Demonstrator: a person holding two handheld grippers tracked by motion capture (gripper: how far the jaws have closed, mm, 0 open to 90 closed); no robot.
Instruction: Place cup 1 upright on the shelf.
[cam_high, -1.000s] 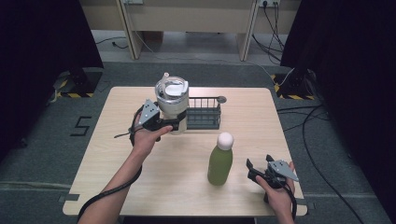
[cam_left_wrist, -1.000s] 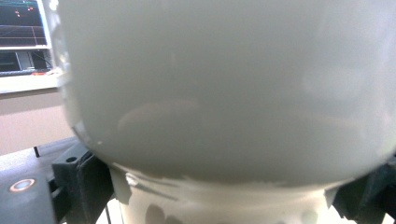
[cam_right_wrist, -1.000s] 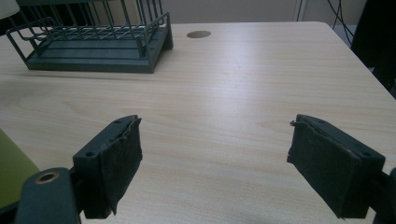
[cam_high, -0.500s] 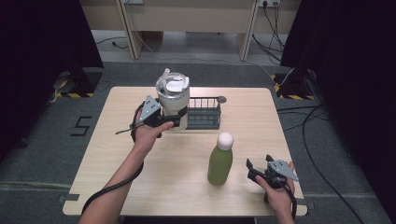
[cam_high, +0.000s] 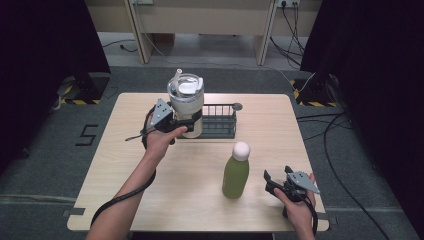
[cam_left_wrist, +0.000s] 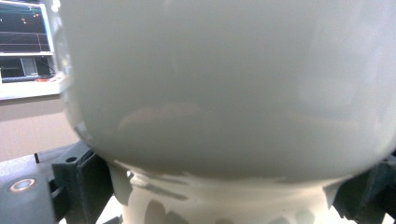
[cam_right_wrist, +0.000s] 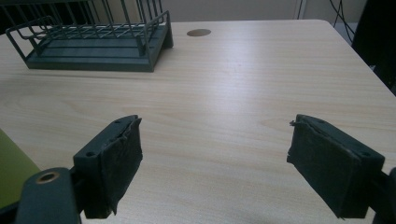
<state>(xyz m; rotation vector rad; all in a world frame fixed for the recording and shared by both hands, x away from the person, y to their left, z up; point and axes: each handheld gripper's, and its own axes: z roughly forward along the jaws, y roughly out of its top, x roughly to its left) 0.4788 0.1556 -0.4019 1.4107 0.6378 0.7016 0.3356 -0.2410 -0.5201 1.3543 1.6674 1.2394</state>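
A white tumbler (cam_high: 186, 102) with a clear lid and a straw stays upright at the left end of the dark wire rack (cam_high: 220, 122). My left gripper (cam_high: 192, 120) is shut on its lower body. In the left gripper view the tumbler (cam_left_wrist: 224, 93) sits right in front of the camera, with a jaw on either side low down. I cannot tell whether its base rests on anything. A green bottle (cam_high: 236, 172) with a white cap stands at the front right. Just right of it my right gripper (cam_high: 272, 182) is open and empty (cam_right_wrist: 215, 172), low over the table.
The wooden table (cam_high: 125, 165) has bare room at the left and front. A round hole (cam_high: 237, 106) lies behind the rack (cam_right_wrist: 93, 46). The bottle's green edge (cam_right_wrist: 11, 168) shows to the left of the right jaws. Cables and table legs lie beyond the far edge.
My left gripper has lifted the tumbler slightly, up and away toward the rack. The right gripper and the green bottle have stayed still.
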